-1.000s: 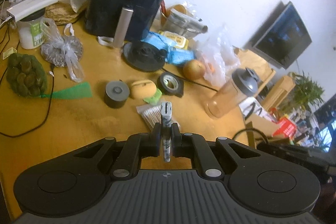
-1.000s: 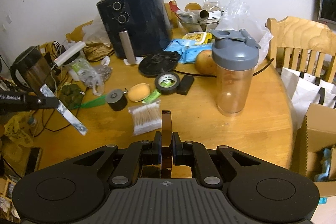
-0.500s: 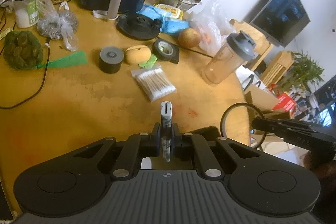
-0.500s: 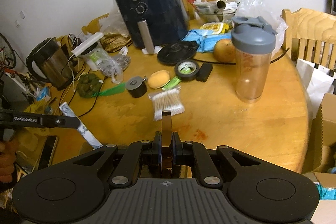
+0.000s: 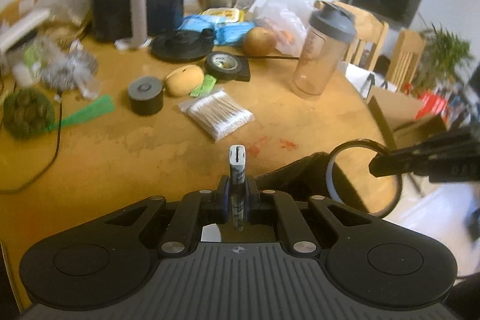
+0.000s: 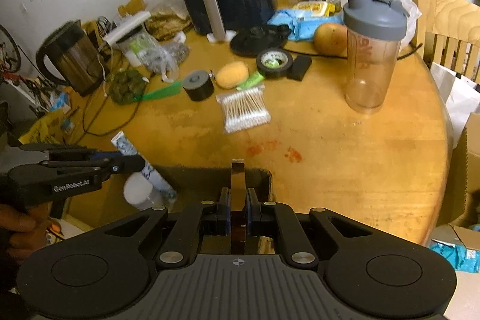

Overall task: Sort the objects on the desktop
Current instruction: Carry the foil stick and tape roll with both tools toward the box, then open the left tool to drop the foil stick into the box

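While both grippers hang over the near edge of the round wooden worktop (image 6: 345,140), each is clamped on something thin. The left gripper (image 5: 237,191) pinches a slim white tube (image 5: 237,170) printed with dark marks, its jaws pressed against the tube's sides; from the right wrist camera the same tube (image 6: 141,167) slants down out of the gripper (image 6: 132,162). That gripper's side reads "GenRobot.AI", and a white round thing, blurred, lies just beneath it. The right gripper (image 6: 238,194) is squeezed onto a brown, glossy ring (image 6: 238,179) seen edge-on; from the left wrist camera the ring (image 5: 364,179) shows as a thin hoop caught in the black gripper (image 5: 381,168), beside a dark box at the worktop's edge.

Further back lie a bag of cotton swabs (image 6: 244,108), a black tape roll (image 6: 274,62), a grey-topped black cylinder (image 6: 198,84) and a yellow oval thing (image 6: 232,74). A clear shaker (image 6: 372,50) with a grey lid stands upright to the right, bearing red lettering too blurred to read.
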Available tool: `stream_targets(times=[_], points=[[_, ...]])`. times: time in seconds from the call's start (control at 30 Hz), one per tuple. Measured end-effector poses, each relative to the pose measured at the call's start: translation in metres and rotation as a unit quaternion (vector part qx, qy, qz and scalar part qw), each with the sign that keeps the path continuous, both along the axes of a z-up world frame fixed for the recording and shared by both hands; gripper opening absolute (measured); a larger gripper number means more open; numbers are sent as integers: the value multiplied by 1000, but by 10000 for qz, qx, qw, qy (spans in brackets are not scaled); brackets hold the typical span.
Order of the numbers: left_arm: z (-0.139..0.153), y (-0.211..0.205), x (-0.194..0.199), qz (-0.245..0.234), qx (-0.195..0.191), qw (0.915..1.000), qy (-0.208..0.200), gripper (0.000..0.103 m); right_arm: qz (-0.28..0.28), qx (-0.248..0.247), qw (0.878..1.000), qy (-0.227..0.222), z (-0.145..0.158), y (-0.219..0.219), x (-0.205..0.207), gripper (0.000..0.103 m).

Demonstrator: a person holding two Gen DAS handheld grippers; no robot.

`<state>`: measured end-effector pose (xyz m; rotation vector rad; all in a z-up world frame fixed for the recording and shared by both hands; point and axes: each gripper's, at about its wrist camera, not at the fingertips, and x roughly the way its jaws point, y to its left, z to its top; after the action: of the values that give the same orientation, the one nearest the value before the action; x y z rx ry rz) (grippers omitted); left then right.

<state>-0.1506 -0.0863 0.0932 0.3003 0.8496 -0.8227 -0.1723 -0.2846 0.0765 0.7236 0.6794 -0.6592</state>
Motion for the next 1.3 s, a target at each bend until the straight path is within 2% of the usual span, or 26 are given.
stream_targets(times=[0.1, 0.23, 0.43, 0.47, 0.5, 0.57, 0.6, 0.77, 1.0, 1.27, 1.3], points=[[-9, -8, -10, -218, 199, 9986, -442, 10, 3, 83, 9998, 153, -6, 0, 5, 12], [-20, -13, -20, -453, 434, 9953, -738, 10, 64, 122, 9995, 293, -12, 0, 13, 12], [-38, -10, -23, -504, 860, 9920, -780, 11, 188, -7, 9989, 438, -17, 3, 26, 12], [-38, -8, -23, -497, 876, 9920, -758, 14, 199, -4, 9987, 459, -18, 3, 28, 12], [-36, -6, -23, -476, 894, 9922, -732, 22, 190, 10, 9987, 483, -20, 2, 29, 12], [-35, -4, -21, -359, 1027, 9924, -567, 47, 186, 24, 9986, 500, -21, 2, 30, 12], [-33, -1, -20, -282, 1053, 9928, -493, 49, 188, 23, 9986, 495, -21, 2, 30, 12], [-13, 17, -24, -148, 814, 9961, -298, 49, 210, 13, 9985, 499, -20, 2, 31, 12], [18, 32, -28, 44, 240, 9994, -263, 53, 154, -91, 9982, 574, -13, 5, 34, 12], [20, 35, -18, 325, 164, 9992, -191, 53, -41, 68, 9981, 612, -17, 0, 38, 12], [21, 36, -17, 361, 164, 9990, -190, 53, -62, 62, 9982, 594, -16, 0, 37, 16]])
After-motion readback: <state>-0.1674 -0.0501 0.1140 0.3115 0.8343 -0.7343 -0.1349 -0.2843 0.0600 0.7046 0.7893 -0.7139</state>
